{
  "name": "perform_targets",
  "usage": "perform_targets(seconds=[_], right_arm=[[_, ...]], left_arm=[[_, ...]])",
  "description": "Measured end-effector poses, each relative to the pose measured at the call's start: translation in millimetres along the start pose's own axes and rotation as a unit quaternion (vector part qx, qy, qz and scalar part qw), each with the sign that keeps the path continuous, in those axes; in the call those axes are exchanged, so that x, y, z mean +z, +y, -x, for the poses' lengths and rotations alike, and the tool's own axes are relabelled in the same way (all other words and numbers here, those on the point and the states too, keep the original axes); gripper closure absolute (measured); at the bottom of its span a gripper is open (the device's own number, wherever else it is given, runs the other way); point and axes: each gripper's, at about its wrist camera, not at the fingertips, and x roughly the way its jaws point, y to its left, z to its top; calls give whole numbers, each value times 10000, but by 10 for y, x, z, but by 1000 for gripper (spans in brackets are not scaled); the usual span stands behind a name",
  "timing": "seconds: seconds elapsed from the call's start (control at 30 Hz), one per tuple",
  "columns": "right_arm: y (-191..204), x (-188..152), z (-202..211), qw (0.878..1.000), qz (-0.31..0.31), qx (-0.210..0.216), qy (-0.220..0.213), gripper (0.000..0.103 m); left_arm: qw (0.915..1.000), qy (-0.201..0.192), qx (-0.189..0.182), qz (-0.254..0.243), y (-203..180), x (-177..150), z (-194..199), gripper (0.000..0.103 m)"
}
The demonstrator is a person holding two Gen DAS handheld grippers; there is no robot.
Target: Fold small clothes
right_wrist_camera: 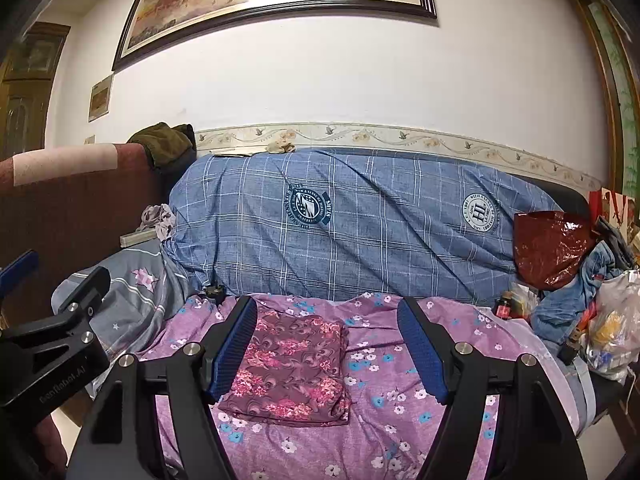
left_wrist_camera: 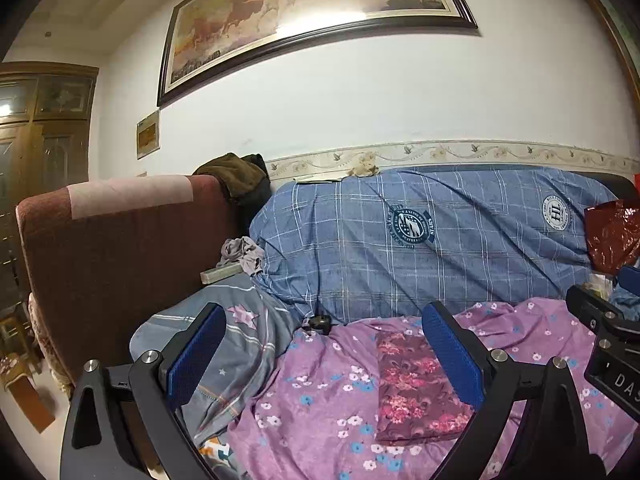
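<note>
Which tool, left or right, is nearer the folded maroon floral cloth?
Right. The right tool hangs open directly over the folded maroon floral cloth; the left tool hangs open with the cloth by its right finger.

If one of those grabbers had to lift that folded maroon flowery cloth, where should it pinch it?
Probably at the near right corner of the folded cloth, coming in low from the front. It lies flat as a neat rectangle on the purple sheet, and there its layered edges stand clear of the sheet, so one finger could slip underneath. Both the right gripper and left gripper are open and empty.
</note>
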Motion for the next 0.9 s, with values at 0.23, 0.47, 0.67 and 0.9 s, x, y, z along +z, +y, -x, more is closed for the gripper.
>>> perform_targets(seconds=[0.23,0.47,0.67,0.9], right_arm=[[-17,12,-7,10000,-1,-7,-15,29],[-2,28,-37,10000,27,-10,-1,29],[6,25,-57,10000,13,-45,-7,29],[38,-4,-78,9999,38,-102,2,29]], left_arm=[[10000,-50,-25,73,22,-1,26,3],[9999,-81,-25,88,20,4,29,3],[9999,-123,-7,108,14,-10,30,1],[9999,-73,-38,86,10,-37,-28,1]])
